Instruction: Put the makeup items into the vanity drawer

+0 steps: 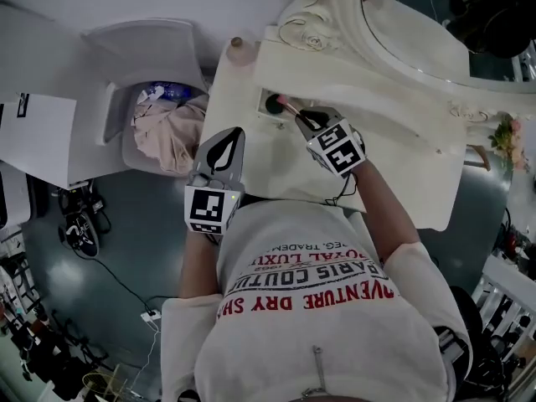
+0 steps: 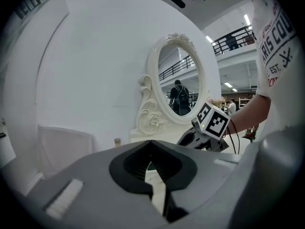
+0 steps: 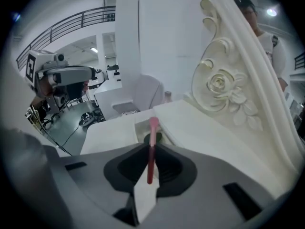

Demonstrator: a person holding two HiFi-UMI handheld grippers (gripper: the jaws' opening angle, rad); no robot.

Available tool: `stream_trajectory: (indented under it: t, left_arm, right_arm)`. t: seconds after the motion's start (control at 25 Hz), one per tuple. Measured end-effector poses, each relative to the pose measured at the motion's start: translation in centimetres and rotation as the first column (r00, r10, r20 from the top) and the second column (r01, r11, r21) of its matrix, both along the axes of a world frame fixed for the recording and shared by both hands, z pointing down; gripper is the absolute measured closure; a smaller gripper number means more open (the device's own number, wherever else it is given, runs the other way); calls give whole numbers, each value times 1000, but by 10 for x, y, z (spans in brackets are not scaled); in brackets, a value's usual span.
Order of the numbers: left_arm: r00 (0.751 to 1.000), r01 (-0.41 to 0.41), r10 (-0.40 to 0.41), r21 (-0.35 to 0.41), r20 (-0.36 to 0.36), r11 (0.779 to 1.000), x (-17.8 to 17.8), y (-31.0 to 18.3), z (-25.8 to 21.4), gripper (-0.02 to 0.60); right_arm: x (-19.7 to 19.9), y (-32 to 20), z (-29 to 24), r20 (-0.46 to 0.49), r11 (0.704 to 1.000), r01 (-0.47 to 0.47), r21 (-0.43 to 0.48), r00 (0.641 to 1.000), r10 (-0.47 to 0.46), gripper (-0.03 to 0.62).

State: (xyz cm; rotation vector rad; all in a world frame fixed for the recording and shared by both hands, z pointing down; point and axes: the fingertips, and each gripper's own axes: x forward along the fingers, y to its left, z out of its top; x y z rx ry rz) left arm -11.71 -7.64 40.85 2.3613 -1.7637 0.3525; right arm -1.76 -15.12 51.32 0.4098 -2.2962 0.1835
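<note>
My right gripper (image 1: 300, 117) is shut on a slim pink makeup stick (image 1: 283, 104) that pokes out past its tips. The stick (image 3: 152, 140) points at an open recess (image 3: 139, 128) in the white vanity's top (image 1: 251, 162), and a dark round item (image 1: 272, 105) lies inside that recess. Lower left, over the vanity's front corner, my left gripper (image 1: 230, 141) has its jaws together with nothing between them. From the left gripper view, the right gripper (image 2: 187, 138) is beside the oval mirror (image 2: 181, 87).
A small capped bottle (image 1: 238, 45) stands at the vanity's back left corner. Left of the vanity, a white tub chair (image 1: 138, 48) holds a beige cloth bundle (image 1: 172, 128). Cables and a power strip (image 1: 151, 315) lie on the grey floor.
</note>
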Motion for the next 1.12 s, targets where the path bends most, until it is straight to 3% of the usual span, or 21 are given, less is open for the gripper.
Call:
stream_trajectory:
  t: [0.16,0.44,0.56,0.8,1.12]
  left_arm:
    - [999,45,-45,-20,-6,999,-13,6,6,571]
    - [997,82,-82,-37,13,996,-30,15,11,571]
    - [996,89,-89,-39,13,995,-33,16,12,571]
    - [998,57,-57,-29,20,998,-29,14,9,571]
    - [1000,-14,14,6,15,1000,-17,-2,-6,571]
  right_arm:
    - [-18,-1,8,-17,999,47,-8,999,-47,543]
    - [-34,-5,18,-26,999,48,-23,998,-49,543]
    - [-34,-8,17,-10,999,20,-25,1000,-21,502]
    - [-27,-10,11,8,1000,-23,-22,1000,23,494]
    - [-4,-15,-28,109,986,-159,48,982,153,523]
